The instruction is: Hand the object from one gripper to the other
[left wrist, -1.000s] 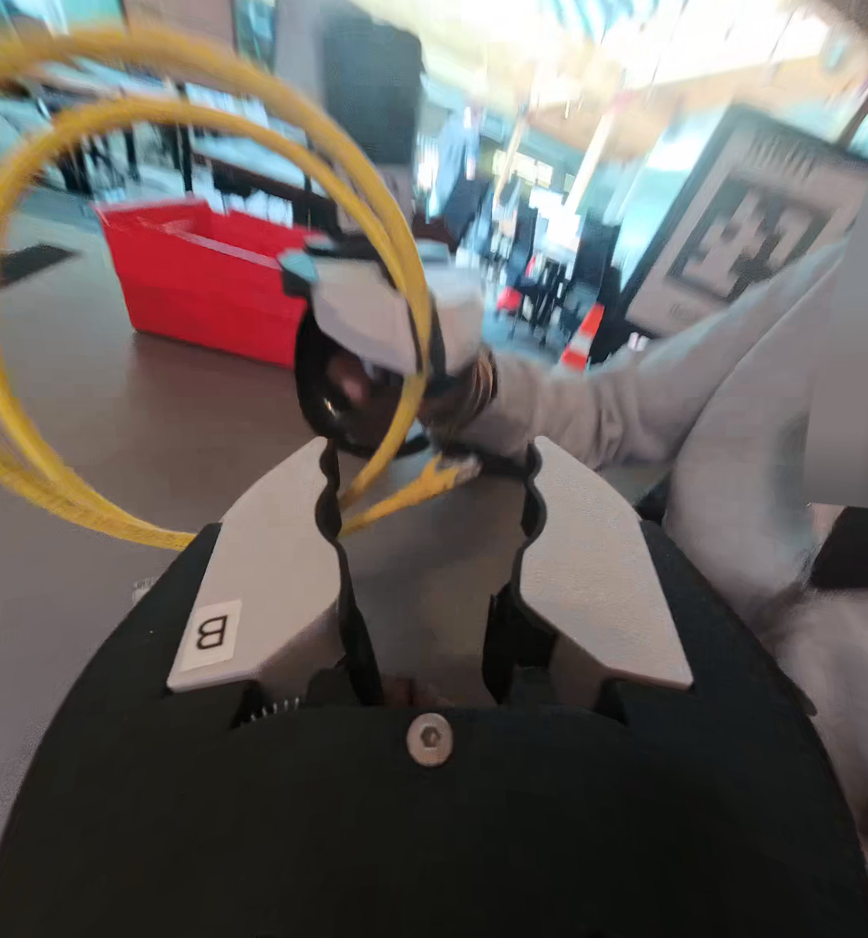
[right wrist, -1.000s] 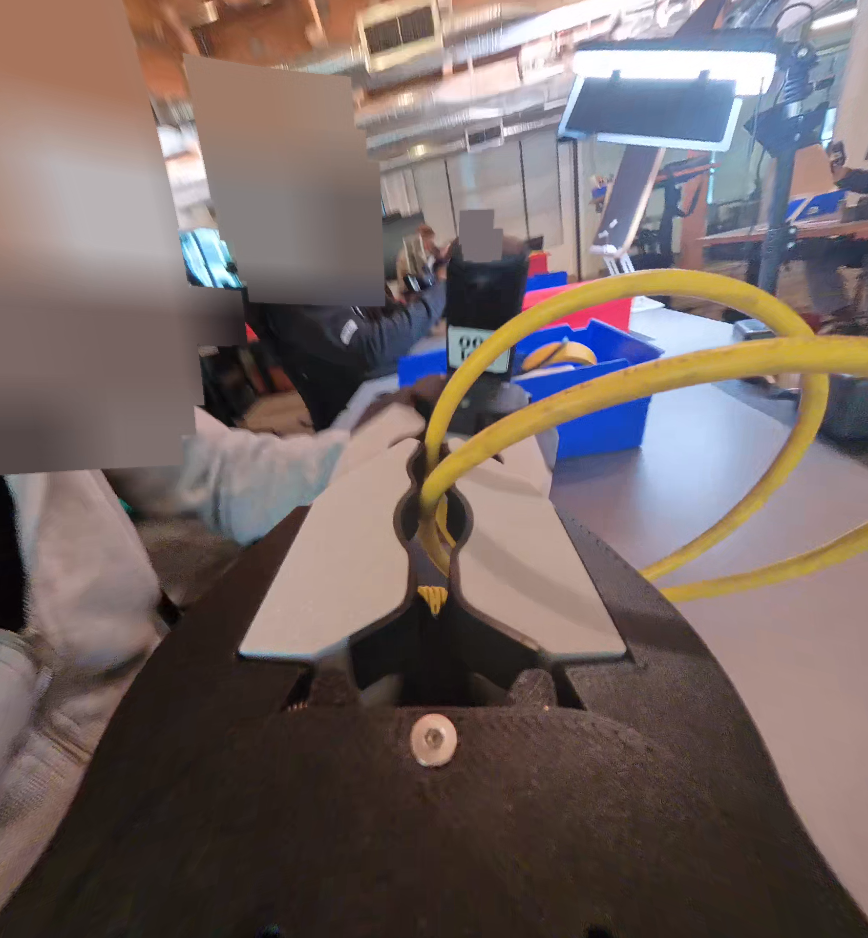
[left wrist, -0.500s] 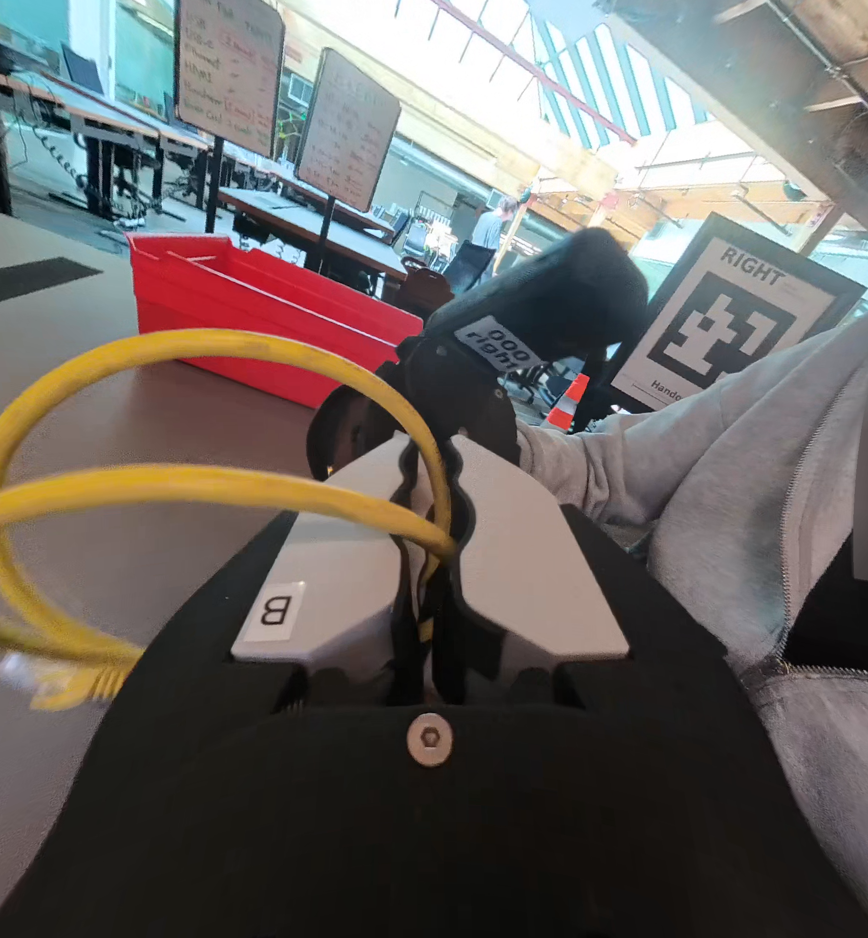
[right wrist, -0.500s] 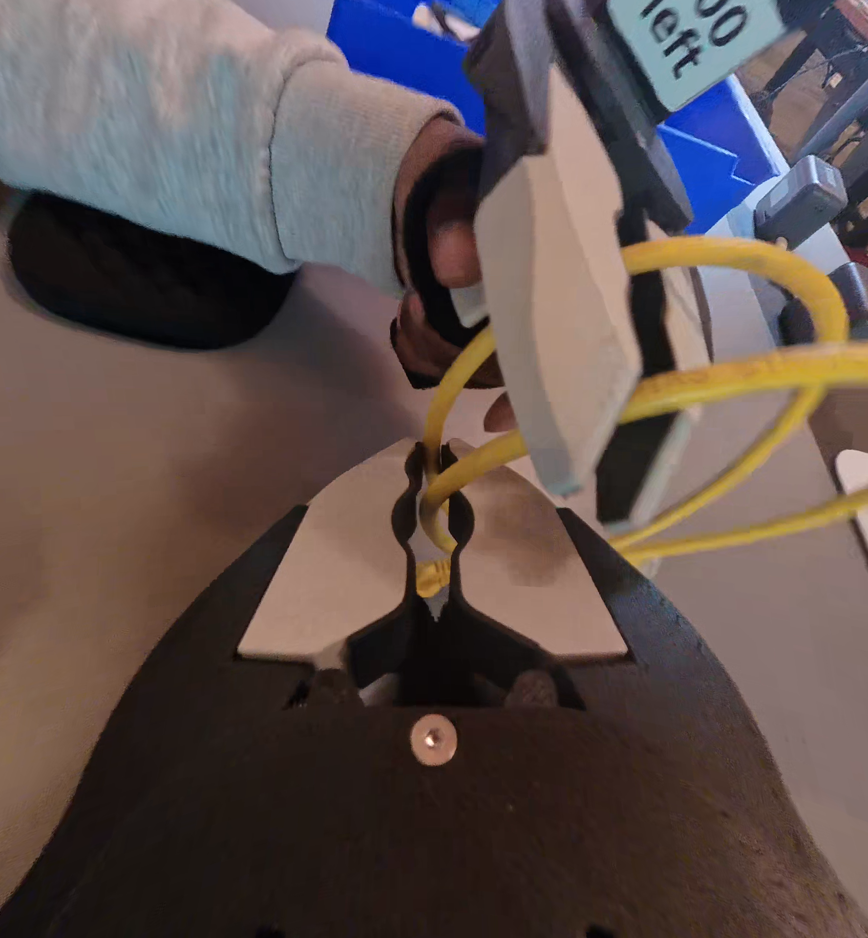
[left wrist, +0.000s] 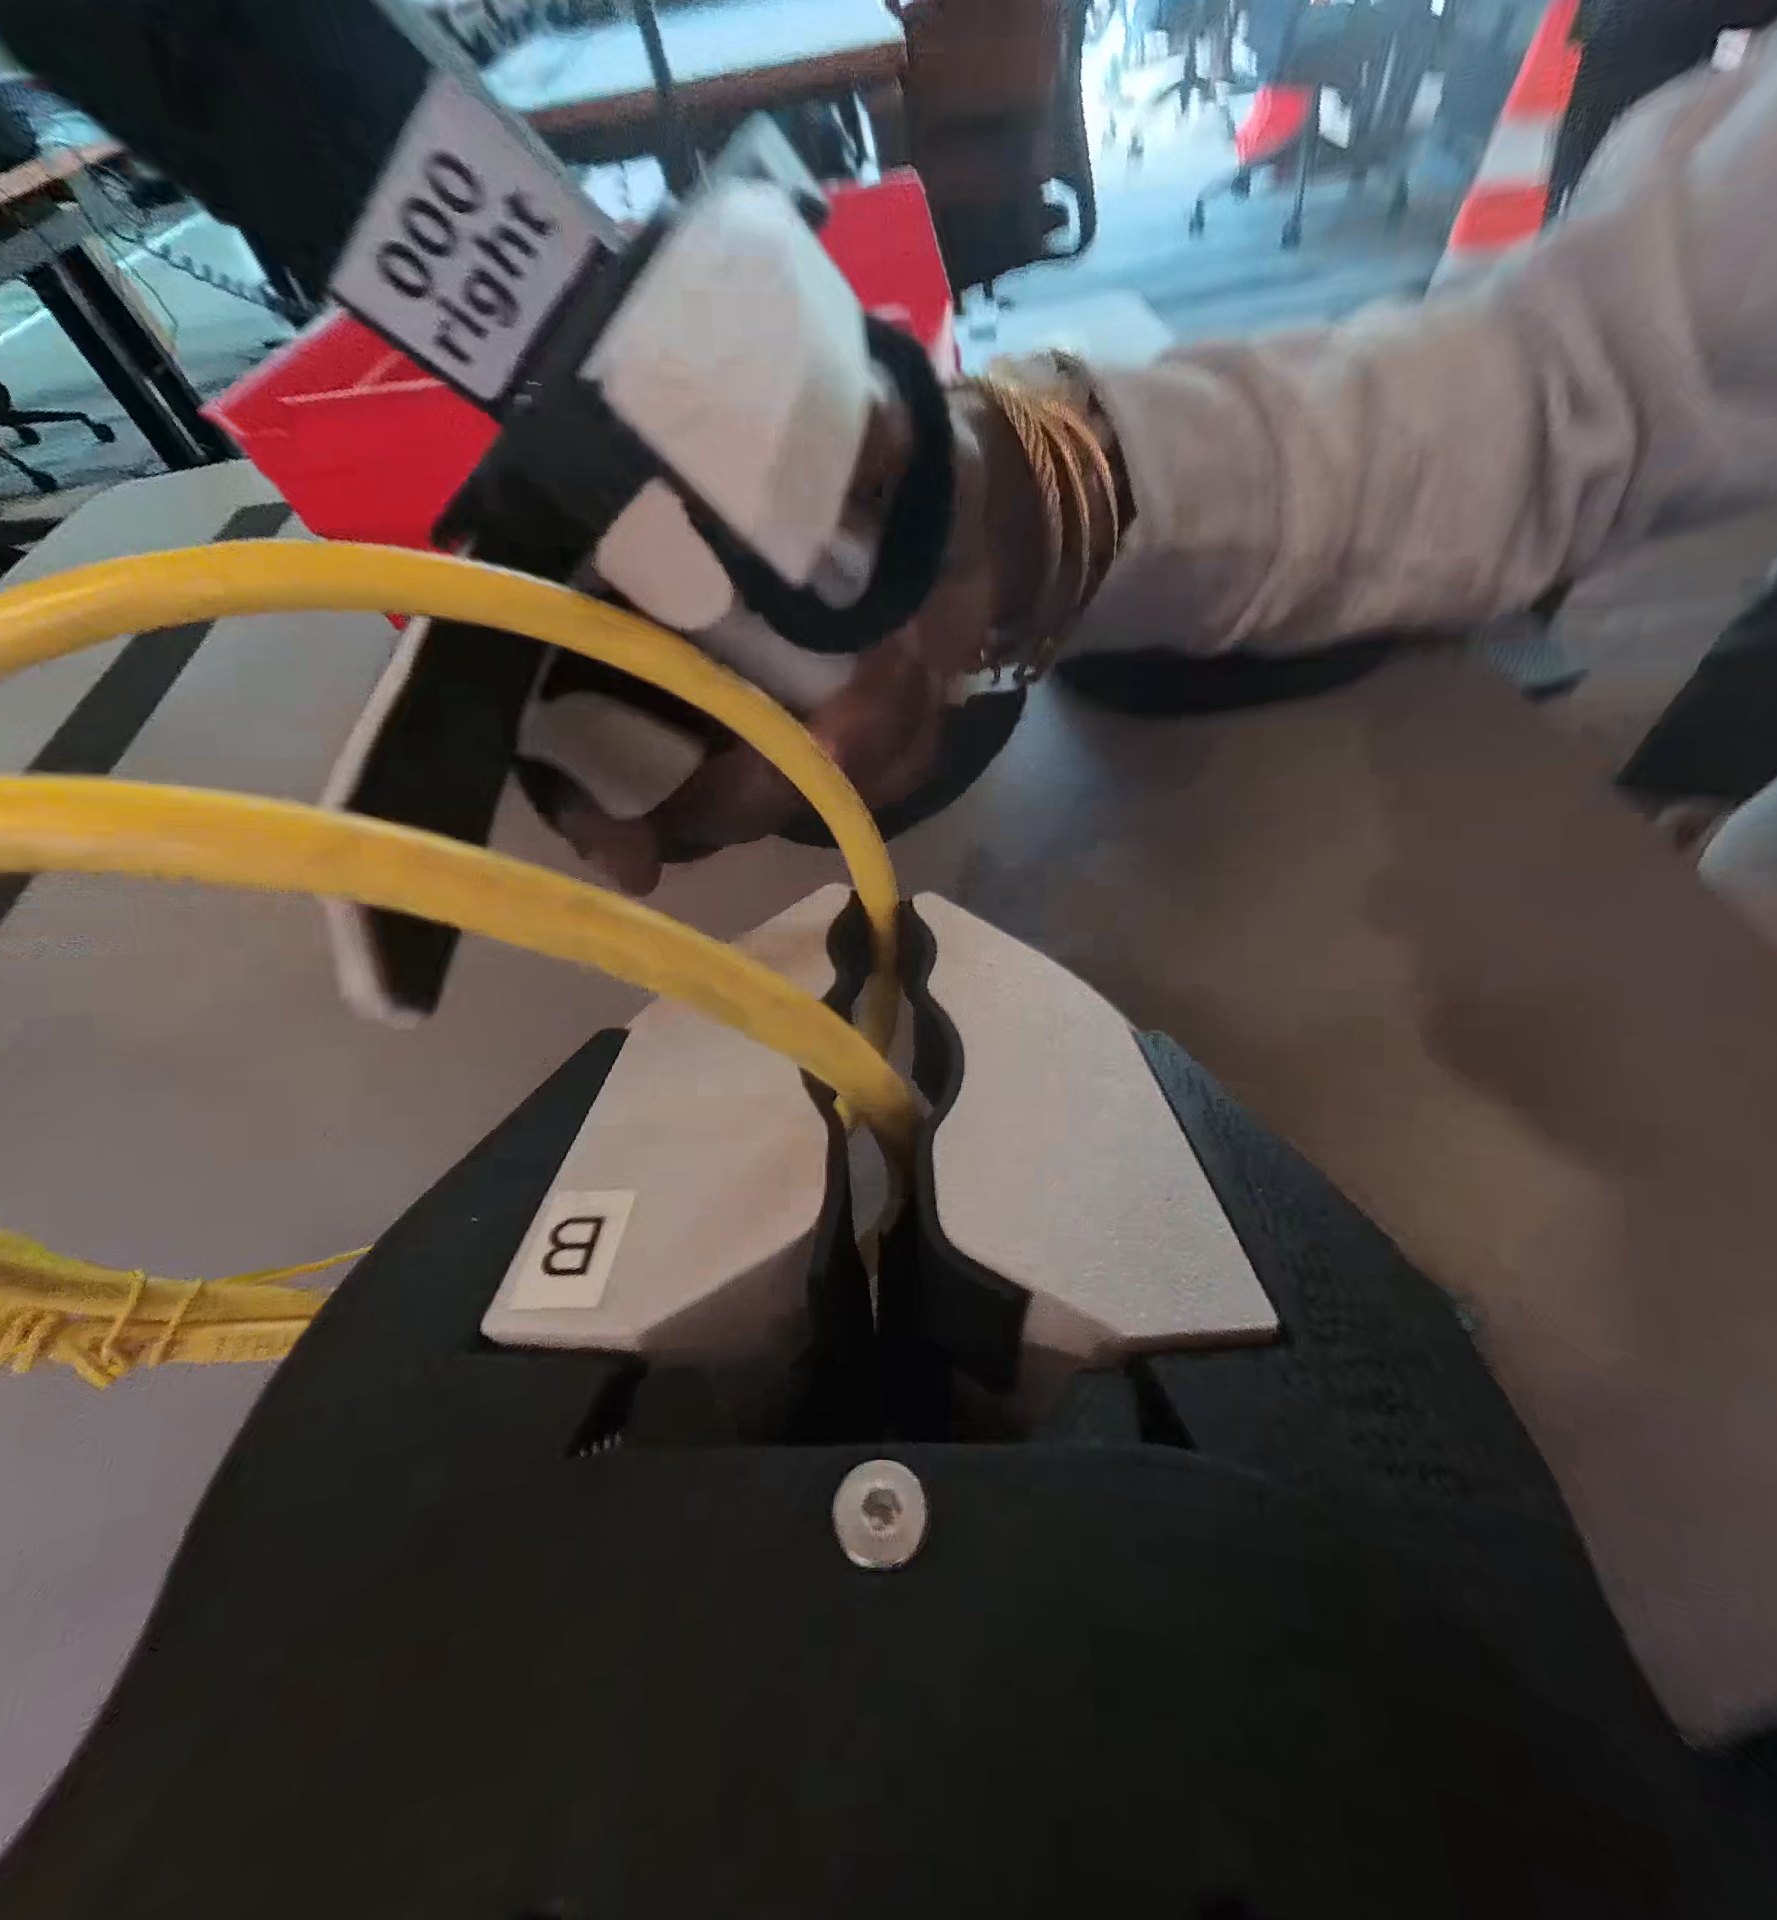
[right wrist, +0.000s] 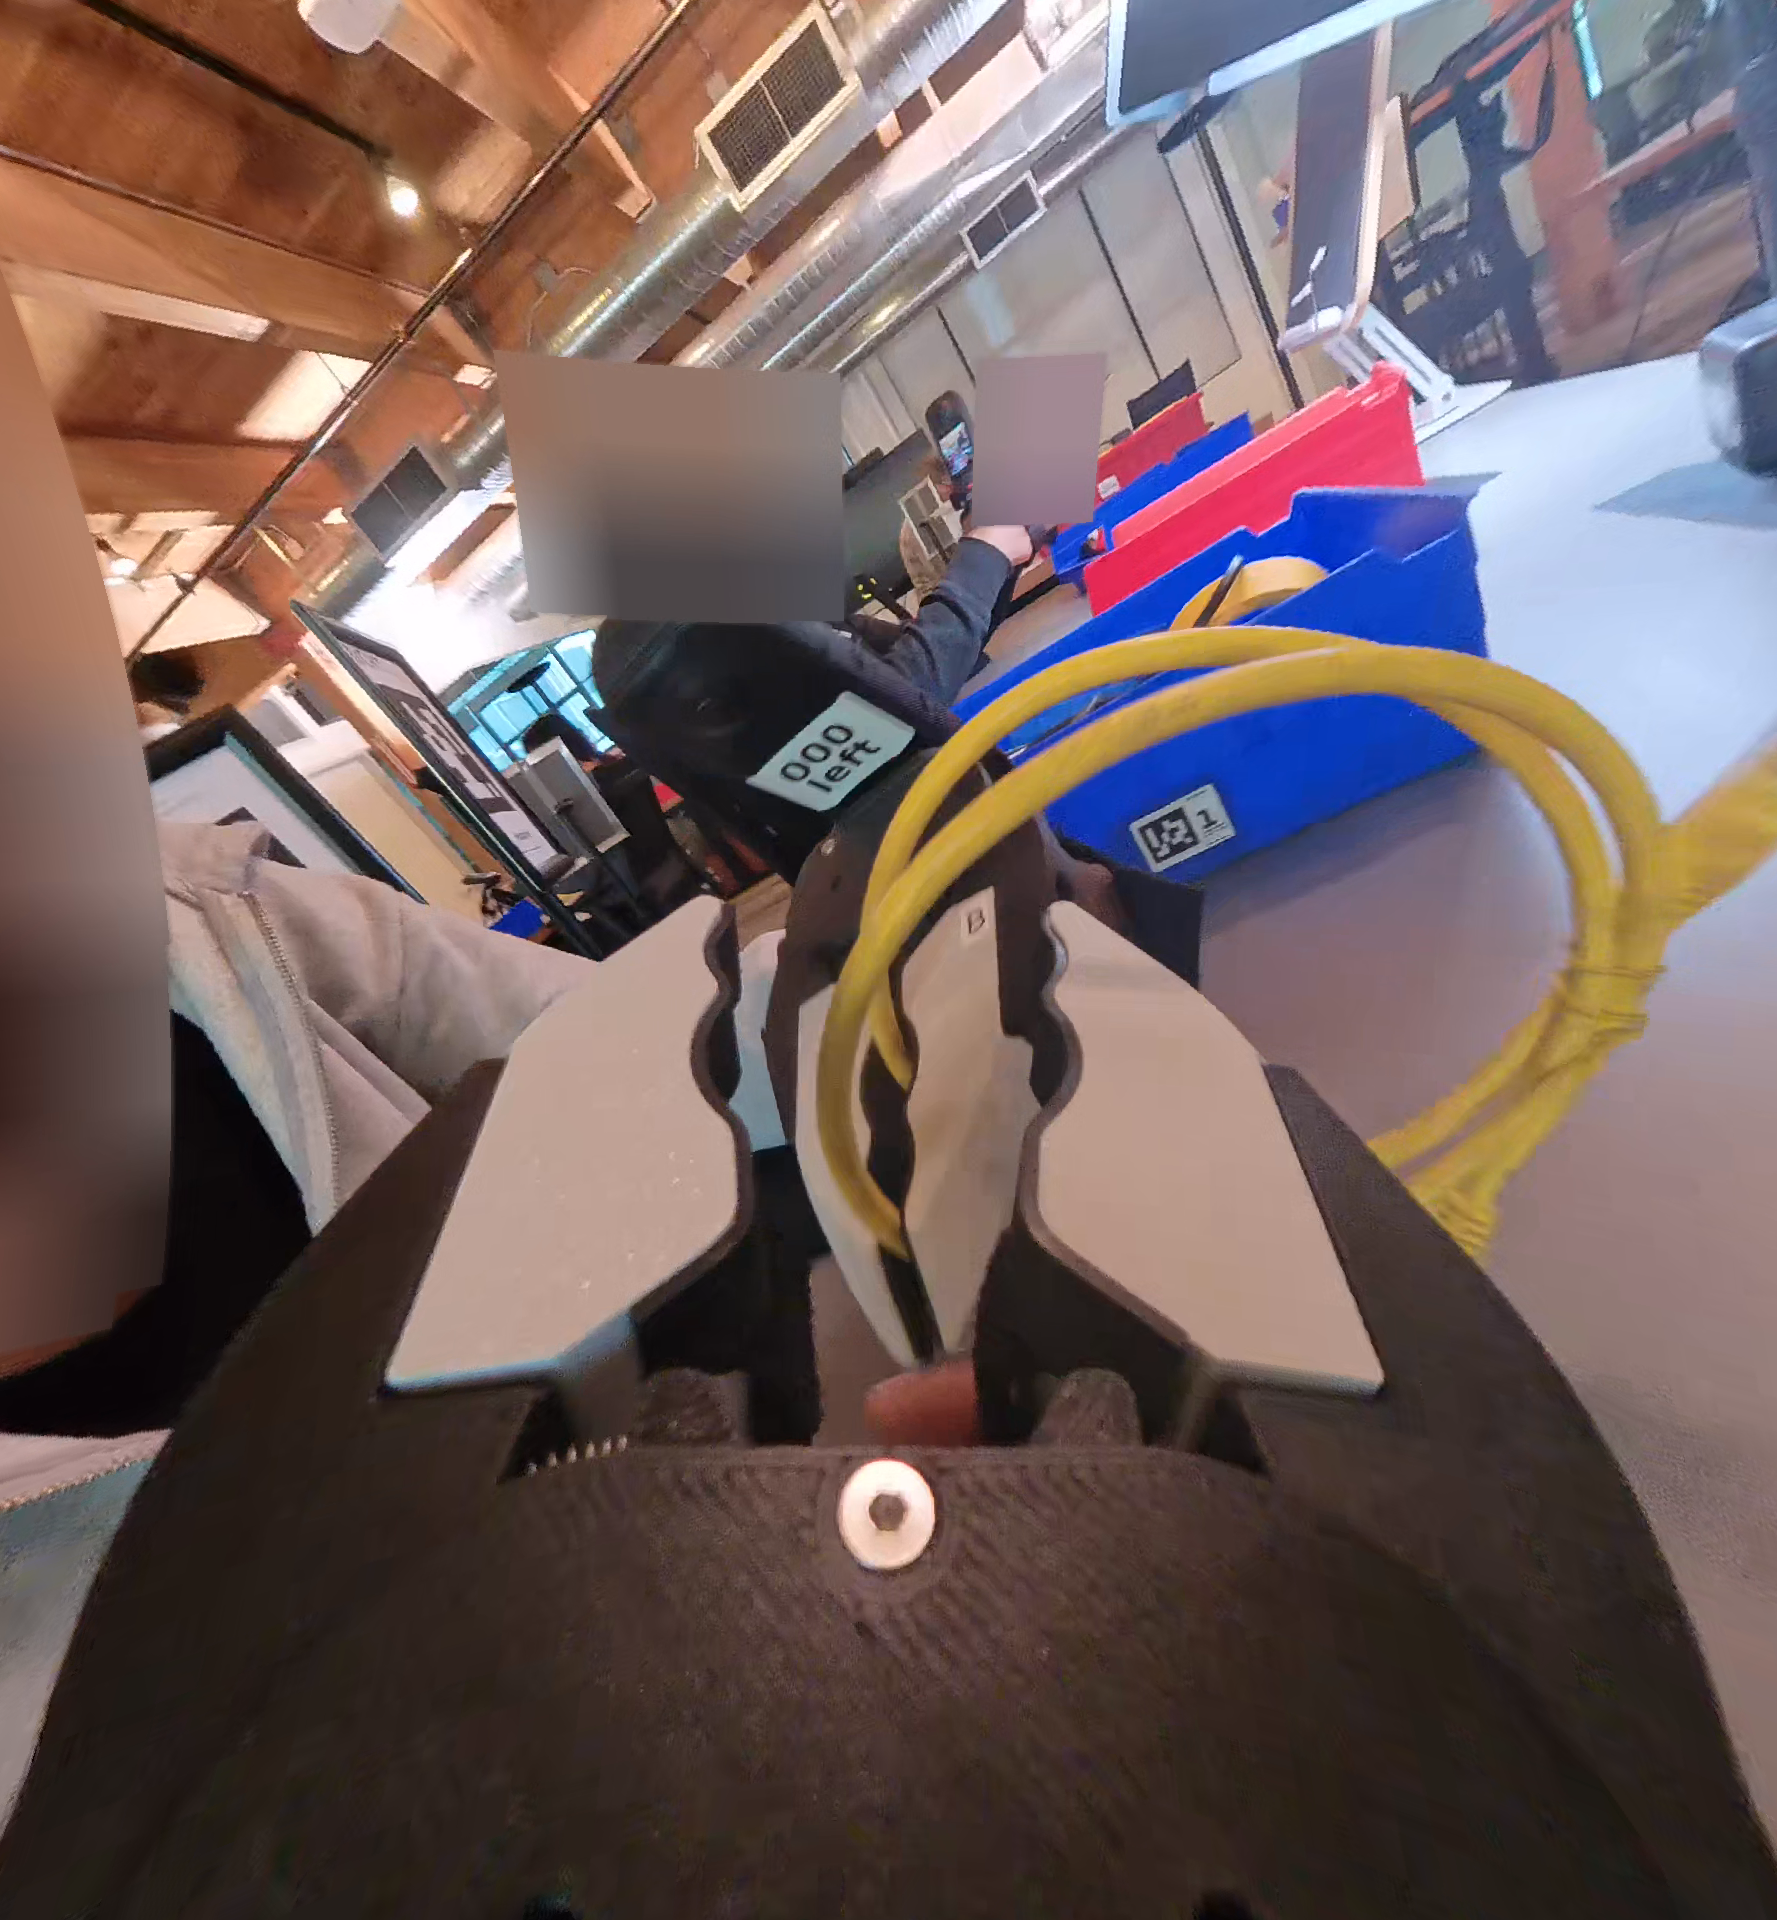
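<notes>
My right hand-held gripper point(right wrist: 889, 1101) has just let go, jaws now apart; left hand-held gripper point(left wrist: 879, 1003) ahead stays clamped on the yellow cable point(left wrist: 510, 883). Handover looks done.

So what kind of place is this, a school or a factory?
More likely an open workshop or lab: bare silver air ducts under a wooden ceiling, blue plastic parts bins on grey tables, and desks with office chairs behind.
</notes>
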`<state>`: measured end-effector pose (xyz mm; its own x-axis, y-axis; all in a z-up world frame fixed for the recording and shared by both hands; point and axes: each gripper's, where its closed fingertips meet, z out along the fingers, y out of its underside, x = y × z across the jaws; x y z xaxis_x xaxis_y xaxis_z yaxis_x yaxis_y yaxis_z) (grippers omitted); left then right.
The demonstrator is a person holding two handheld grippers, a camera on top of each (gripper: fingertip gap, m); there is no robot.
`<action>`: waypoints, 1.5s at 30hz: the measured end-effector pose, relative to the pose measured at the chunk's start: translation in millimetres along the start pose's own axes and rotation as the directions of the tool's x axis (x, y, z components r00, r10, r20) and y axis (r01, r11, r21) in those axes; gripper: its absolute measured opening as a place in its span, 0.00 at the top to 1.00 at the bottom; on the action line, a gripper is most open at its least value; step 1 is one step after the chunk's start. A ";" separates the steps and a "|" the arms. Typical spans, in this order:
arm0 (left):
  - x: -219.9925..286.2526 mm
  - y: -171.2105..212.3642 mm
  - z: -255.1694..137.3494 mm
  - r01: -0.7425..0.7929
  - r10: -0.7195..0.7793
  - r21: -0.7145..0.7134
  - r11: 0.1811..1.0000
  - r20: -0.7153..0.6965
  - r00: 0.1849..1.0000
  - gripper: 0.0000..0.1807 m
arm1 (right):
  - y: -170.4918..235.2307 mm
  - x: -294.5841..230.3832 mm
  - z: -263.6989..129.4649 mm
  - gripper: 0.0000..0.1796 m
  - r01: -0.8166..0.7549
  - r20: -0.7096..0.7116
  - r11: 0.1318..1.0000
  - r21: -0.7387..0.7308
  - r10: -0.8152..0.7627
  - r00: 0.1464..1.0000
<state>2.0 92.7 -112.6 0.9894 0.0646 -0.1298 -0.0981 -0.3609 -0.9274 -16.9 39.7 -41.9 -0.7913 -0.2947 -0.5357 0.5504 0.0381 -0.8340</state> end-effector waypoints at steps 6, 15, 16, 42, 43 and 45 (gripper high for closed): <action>5.2 10.6 7.0 -0.048 0.048 -0.069 0.996 -0.010 0.999 0.91 | 8.0 -5.6 9.9 0.92 0.037 0.032 0.999 -0.004 -0.037 0.999; -20.8 -58.6 -52.8 0.403 -0.349 0.432 0.807 -0.203 0.915 0.66 | 16.2 -13.3 8.0 0.97 0.559 -0.053 0.814 -0.160 -0.573 0.818; -24.0 -61.5 -56.4 0.436 -0.378 0.450 0.780 -0.217 0.900 0.66 | 22.7 -12.2 10.1 0.97 0.605 -0.046 0.767 -0.213 -0.626 0.778; -51.7 2.3 -2.3 -0.186 0.240 -0.161 0.969 0.446 0.862 0.97 | -5.2 23.2 -3.0 0.86 0.413 -0.351 0.901 -0.136 -0.433 0.830; -50.6 1.8 -0.1 -0.207 0.263 -0.171 0.963 0.451 0.853 0.96 | -3.7 27.2 -3.0 0.94 0.435 -0.382 0.885 -0.168 -0.465 0.799; -49.7 0.2 -0.3 -0.215 0.263 -0.154 0.964 0.450 0.853 0.91 | -2.9 28.9 -5.1 0.96 0.493 -0.399 0.842 -0.220 -0.539 0.742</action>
<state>-47.1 89.2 -106.3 0.7705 0.3792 -0.5123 -0.2914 -0.5053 -0.8123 -42.7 35.9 -55.7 -0.9898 0.1423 -0.0010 0.0149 0.0969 -0.9952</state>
